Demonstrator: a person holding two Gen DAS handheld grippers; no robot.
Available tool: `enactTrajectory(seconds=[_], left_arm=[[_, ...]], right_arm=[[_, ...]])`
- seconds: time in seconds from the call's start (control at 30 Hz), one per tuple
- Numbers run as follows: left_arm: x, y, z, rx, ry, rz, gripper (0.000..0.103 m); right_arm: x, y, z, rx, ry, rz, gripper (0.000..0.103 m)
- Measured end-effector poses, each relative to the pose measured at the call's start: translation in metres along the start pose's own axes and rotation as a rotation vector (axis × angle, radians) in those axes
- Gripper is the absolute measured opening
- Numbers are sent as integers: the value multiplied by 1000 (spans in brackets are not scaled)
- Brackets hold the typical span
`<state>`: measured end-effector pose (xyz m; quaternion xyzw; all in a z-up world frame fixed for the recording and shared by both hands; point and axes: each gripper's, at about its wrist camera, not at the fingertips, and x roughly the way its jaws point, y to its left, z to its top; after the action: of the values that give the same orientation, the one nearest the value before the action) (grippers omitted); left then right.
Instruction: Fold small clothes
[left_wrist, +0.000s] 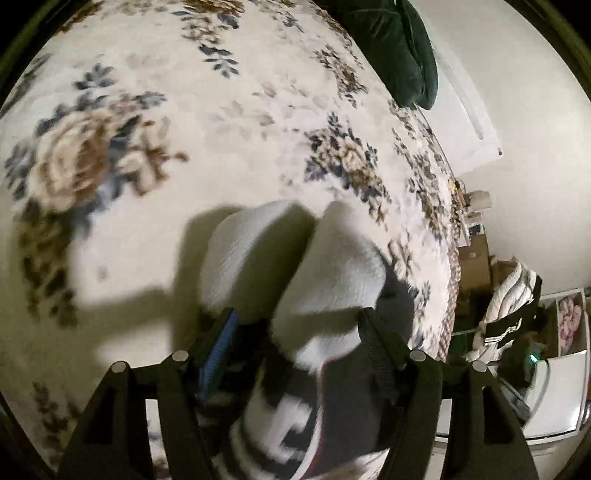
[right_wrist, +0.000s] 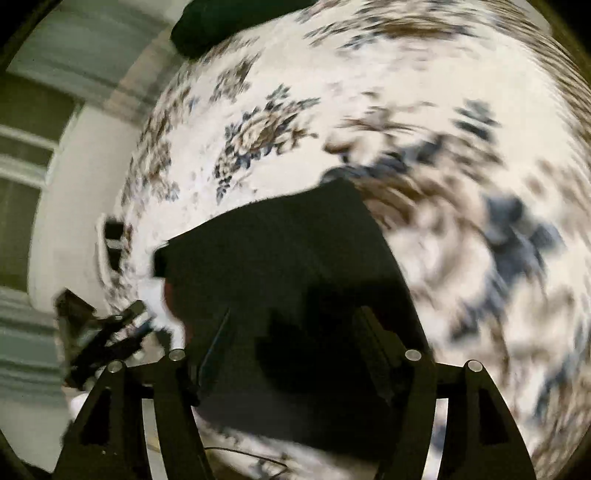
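Observation:
In the left wrist view a white garment (left_wrist: 295, 258) with dark stripes near its lower end lies folded between my fingers on the floral bedspread (left_wrist: 221, 129). My left gripper (left_wrist: 295, 325) is open, its jaws wide apart on either side of the cloth. In the right wrist view a black garment (right_wrist: 288, 266) lies on the bedspread (right_wrist: 461, 258) between my fingers. My right gripper (right_wrist: 295, 325) is open, jaws wide apart over the black cloth. The left gripper (right_wrist: 107, 332) shows blurred at the right wrist view's left edge.
A dark green cushion (left_wrist: 391, 48) lies at the bed's far end, also in the right wrist view (right_wrist: 221, 22). Past the bed's right edge stand boxes and a striped blanket pile (left_wrist: 506, 306). A white wall and window frame (right_wrist: 44, 147) are on the other side.

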<state>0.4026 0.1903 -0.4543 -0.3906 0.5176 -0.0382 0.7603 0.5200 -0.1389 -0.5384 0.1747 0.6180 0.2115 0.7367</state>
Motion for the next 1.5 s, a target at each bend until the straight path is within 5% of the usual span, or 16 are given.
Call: enactTrajectory(seconds=[0.13, 0.2, 0.4, 0.53, 0.7, 0.9, 1.07, 1.13, 1.17, 1.37, 1.5], left_arm=[[29, -19, 11, 140, 40, 64, 64], [41, -23, 12, 192, 37, 62, 31], [1, -16, -4, 172, -105, 64, 23], [-23, 15, -9, 55, -178, 86, 23], [9, 58, 7, -88, -67, 28, 33], [-13, 44, 13, -62, -67, 46, 58], [-36, 42, 6, -88, -116, 41, 61], [-34, 42, 3, -93, -108, 55, 61], [-31, 41, 3, -92, -99, 58, 61], [-4, 26, 4, -17, -69, 119, 62], [14, 21, 10, 32, -41, 149, 65]], right_arm=[[47, 6, 37, -25, 46, -17, 69], [49, 3, 49, 0, 23, -3, 69], [35, -13, 56, 84, -35, 18, 69], [32, -12, 49, 63, -23, 10, 69], [35, -5, 47, 45, -8, 6, 69], [49, 29, 56, -64, 32, 67, 73], [106, 52, 64, -135, 176, 114, 76], [115, 58, 62, -162, 182, 99, 50], [111, 60, 61, -177, 153, 66, 22], [59, 43, 50, -45, -17, 69, 18], [44, 29, 44, 15, -82, -20, 17]])
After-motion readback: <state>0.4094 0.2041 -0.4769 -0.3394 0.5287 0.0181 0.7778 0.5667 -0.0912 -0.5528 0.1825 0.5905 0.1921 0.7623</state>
